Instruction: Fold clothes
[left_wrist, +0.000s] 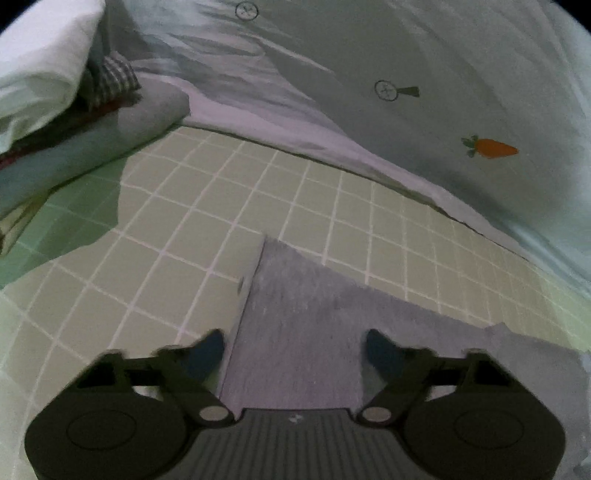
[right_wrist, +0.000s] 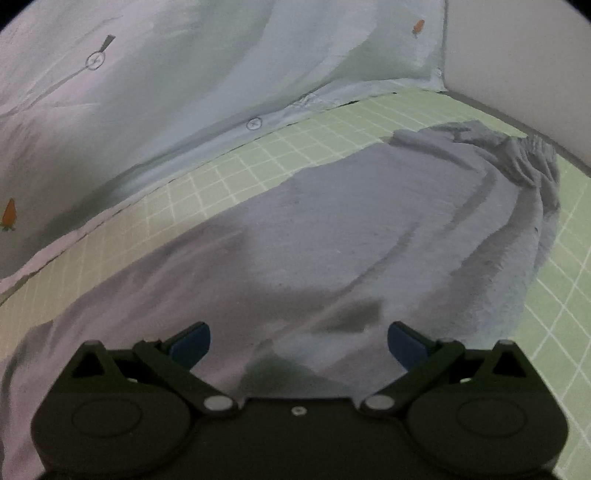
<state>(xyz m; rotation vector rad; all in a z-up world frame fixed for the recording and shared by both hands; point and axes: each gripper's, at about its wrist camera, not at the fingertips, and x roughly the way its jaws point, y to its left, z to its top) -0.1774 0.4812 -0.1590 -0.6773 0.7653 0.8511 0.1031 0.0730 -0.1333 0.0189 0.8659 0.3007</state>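
I hold my left gripper (left_wrist: 295, 354) and my right gripper (right_wrist: 298, 345) tilted downward, jaws apart, gripping nothing.

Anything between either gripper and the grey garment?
Nothing visible. The grey garment lies bare on the green checked sheet; left gripper and right gripper are open directly over it.

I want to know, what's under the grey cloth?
The grey cloth lies on a green checked sheet, which shows around its edges. Whatever is under the cloth's middle is covered.
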